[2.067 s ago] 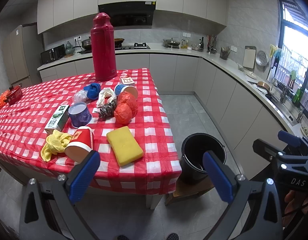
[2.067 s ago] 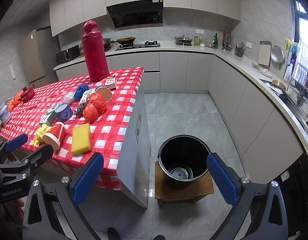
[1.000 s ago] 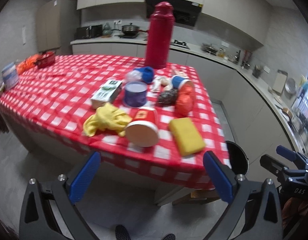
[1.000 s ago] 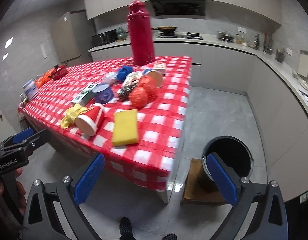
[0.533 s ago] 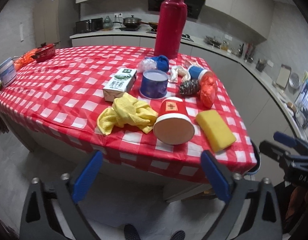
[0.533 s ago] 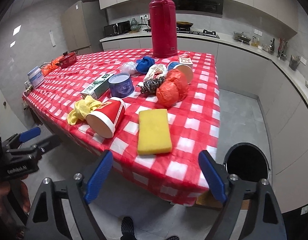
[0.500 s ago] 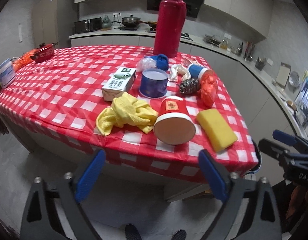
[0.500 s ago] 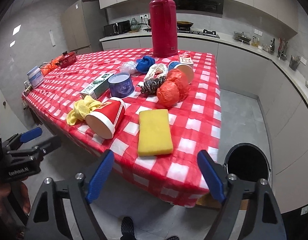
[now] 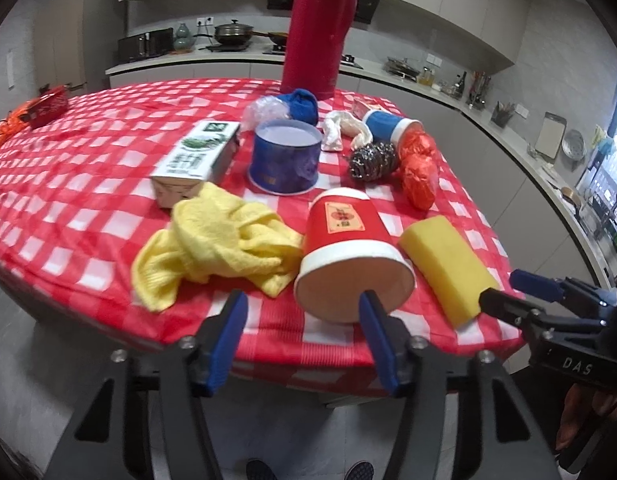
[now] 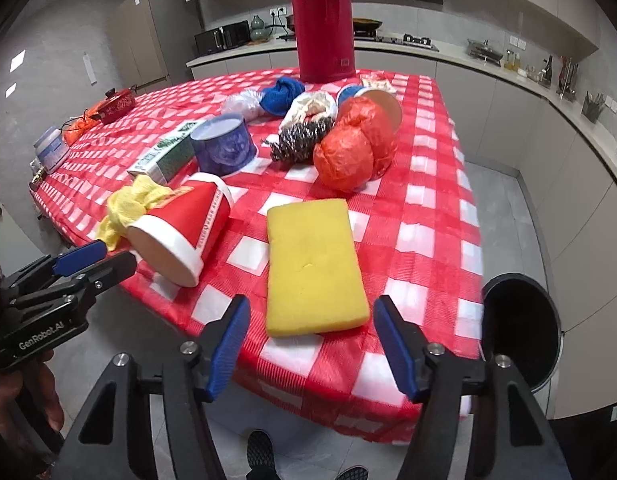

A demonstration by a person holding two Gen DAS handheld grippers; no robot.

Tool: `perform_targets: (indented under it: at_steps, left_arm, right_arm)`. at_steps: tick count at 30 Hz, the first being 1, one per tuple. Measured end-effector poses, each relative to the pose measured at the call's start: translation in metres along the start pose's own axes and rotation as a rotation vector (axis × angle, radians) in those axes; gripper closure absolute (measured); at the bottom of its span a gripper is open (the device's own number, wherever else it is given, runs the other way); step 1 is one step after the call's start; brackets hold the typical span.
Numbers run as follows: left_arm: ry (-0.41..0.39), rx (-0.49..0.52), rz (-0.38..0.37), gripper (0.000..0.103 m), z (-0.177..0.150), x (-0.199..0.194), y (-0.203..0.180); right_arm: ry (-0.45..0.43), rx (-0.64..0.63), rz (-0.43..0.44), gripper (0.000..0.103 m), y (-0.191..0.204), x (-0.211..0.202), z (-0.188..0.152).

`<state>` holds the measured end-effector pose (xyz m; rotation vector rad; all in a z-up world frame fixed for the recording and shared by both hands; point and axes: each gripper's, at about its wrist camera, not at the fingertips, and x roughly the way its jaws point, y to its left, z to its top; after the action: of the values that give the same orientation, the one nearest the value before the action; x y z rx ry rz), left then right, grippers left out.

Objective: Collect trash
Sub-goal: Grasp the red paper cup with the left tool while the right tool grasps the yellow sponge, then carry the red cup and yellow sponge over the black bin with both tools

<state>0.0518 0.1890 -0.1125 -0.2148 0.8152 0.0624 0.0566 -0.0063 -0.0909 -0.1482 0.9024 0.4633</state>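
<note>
Red paper cup point(image 9: 350, 256) lies on its side at the near table edge, open mouth facing the left gripper point(image 9: 302, 332), long axis running away up the frame; jaws spread, empty, right pad already just at the cup rim, left pad below the yellow cloth point(image 9: 212, 240) touching the cup's left side. Left hand is the nearer one for the cup. Right of it, yellow sponge point(image 10: 314, 264) lies flat, long axis also pointing away, centred above the right gripper point(image 10: 310, 336), jaws spread wider than the sponge, not touching. Red-checked tablecloth point(image 10: 440, 216) carries more litter upper centre: blue tub, steel scourer, orange bags. Black bin point(image 10: 522, 328) sits on the floor, lower right, beside the table corner.
</note>
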Motion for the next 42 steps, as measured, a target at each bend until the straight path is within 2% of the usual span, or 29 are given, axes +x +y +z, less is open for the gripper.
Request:
perform_targets:
  at_steps: [6,8,11,12,13,16,24,42]
  left_arm:
    - [0.018,-0.001,-0.011,0.055,-0.004,0.022,0.000]
    - [0.017,-0.003,-0.012,0.061,-0.004,0.026,-0.001]
    - [0.009,-0.001,-0.021,0.076,-0.003,0.029,-0.002]
    - [0.007,-0.004,-0.029,0.078,-0.003,0.029,-0.002]
    - [0.005,-0.008,-0.033,0.087,-0.002,0.030,-0.001]
    - [-0.023,-0.023,-0.040,0.093,0.000,0.028,-0.001]
    - [-0.072,-0.037,-0.031,0.097,0.010,0.015,0.002]
    - [-0.116,-0.027,-0.069,0.100,0.016,-0.001,-0.025]
  right_arm:
    - [0.008,0.008,-0.020,0.037,-0.002,0.024,-0.001]
    - [0.015,0.021,-0.014,0.037,-0.006,0.032,0.000]
    - [0.015,0.034,-0.017,0.038,-0.009,0.039,0.003]
    - [0.012,0.031,-0.020,0.041,-0.009,0.041,0.004]
    - [0.008,0.027,-0.019,0.042,-0.008,0.042,0.006]
    - [0.003,0.023,-0.011,0.050,-0.008,0.043,0.010]
    - [-0.030,0.020,0.001,0.054,-0.013,0.028,0.012]
    - [-0.085,0.055,-0.007,0.055,-0.036,-0.014,0.003]
